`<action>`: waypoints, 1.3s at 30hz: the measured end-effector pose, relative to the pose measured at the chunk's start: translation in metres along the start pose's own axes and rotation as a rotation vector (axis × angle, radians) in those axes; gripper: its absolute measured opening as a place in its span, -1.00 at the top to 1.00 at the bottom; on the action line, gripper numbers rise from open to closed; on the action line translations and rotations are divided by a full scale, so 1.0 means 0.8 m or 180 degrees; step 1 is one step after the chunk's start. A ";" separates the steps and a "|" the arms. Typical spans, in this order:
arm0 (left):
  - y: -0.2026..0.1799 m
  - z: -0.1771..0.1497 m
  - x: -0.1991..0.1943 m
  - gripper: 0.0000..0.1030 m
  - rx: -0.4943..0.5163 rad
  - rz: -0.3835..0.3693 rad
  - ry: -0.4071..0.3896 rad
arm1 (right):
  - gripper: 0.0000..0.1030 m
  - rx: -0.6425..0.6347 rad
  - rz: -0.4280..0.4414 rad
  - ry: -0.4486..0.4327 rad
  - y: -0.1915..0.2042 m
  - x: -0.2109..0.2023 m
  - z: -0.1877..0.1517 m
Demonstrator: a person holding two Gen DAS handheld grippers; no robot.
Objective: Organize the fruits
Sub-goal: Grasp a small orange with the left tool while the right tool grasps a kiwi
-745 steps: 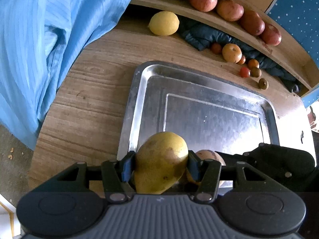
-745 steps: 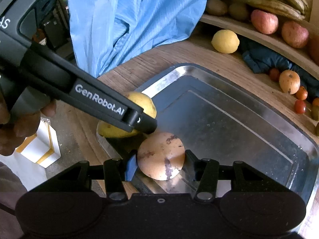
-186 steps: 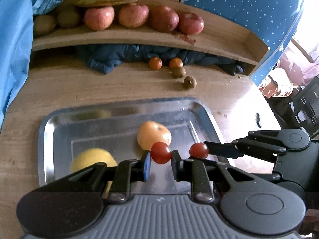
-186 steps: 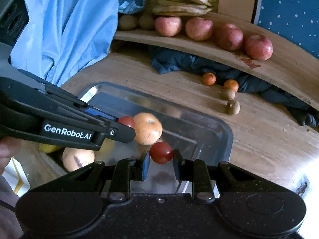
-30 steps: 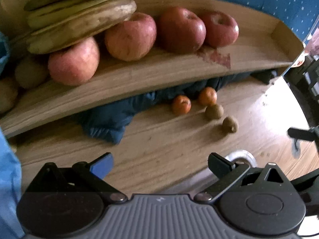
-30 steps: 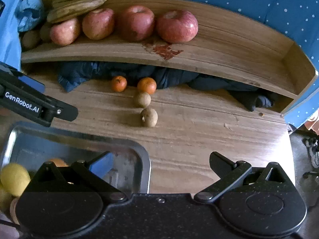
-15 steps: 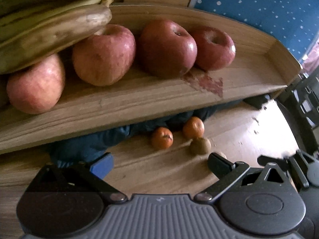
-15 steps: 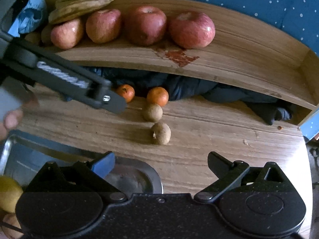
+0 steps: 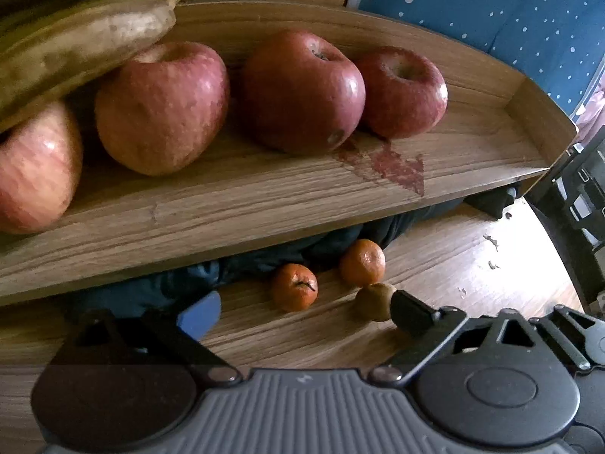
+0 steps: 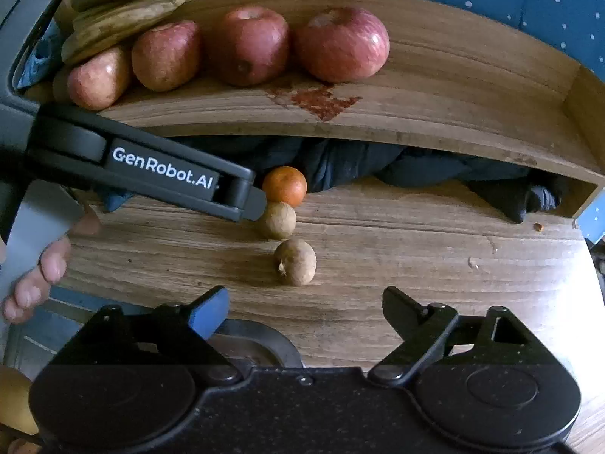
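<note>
Taking the wooden shelf (image 10: 435,87) as the marker: at its left end a bunch of bananas (image 10: 128,0) lies over the first of four red apples (image 10: 342,43), which sit in a row along the board. Below the shelf's front edge a dark cloth (image 10: 359,166) is bunched on the wooden table (image 10: 416,265).

The left gripper (image 9: 302,306) comes in from the left under the shelf, angled downward, with bare fingers of a hand (image 10: 45,265) curled round its grey handle. Its jaws have just been closing a little but stand wide — a tangerine (image 9: 295,286) lies on the table between them, touched by neither pad. A second tangerine (image 9: 362,262) sits just right of it at the cloth's edge, and a brown kiwi (image 9: 372,301) rests right at the black right fingertip (image 9: 410,312); whether they touch I cannot tell.

The right gripper (image 10: 302,310) points steeply down at the table in front of the shelf, jaws also just narrowing yet wide and empty. A second kiwi (image 10: 295,261) lies just beyond its fingertips, in line with the gap. A corner of the metal tray (image 10: 264,340) shows below its left finger, well forward of the shelf.
</note>
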State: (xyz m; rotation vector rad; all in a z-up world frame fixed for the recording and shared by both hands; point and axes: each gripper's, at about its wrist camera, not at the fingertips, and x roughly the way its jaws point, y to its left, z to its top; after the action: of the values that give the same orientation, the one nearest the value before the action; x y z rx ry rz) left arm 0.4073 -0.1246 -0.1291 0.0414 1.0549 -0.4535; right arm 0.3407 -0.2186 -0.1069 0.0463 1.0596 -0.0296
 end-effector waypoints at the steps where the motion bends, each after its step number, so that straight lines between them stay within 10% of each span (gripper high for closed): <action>1: 0.000 0.000 0.002 -0.76 -0.0005 -0.0009 0.0001 | -0.64 0.0016 0.0012 0.0001 -0.001 0.001 0.000; 28: 0.014 0.002 0.003 0.37 -0.0131 0.0042 0.0061 | 0.31 -0.0022 0.0037 0.0016 0.007 0.010 0.016; 39: 0.006 -0.010 -0.031 0.39 -0.0212 -0.0014 0.0162 | 0.50 0.0090 0.0155 -0.0003 -0.004 0.003 0.006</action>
State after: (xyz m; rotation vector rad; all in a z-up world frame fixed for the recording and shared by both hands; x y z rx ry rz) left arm 0.3922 -0.1098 -0.1133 -0.0086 1.1196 -0.4227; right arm 0.3458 -0.2224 -0.1066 0.0975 1.0567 -0.0006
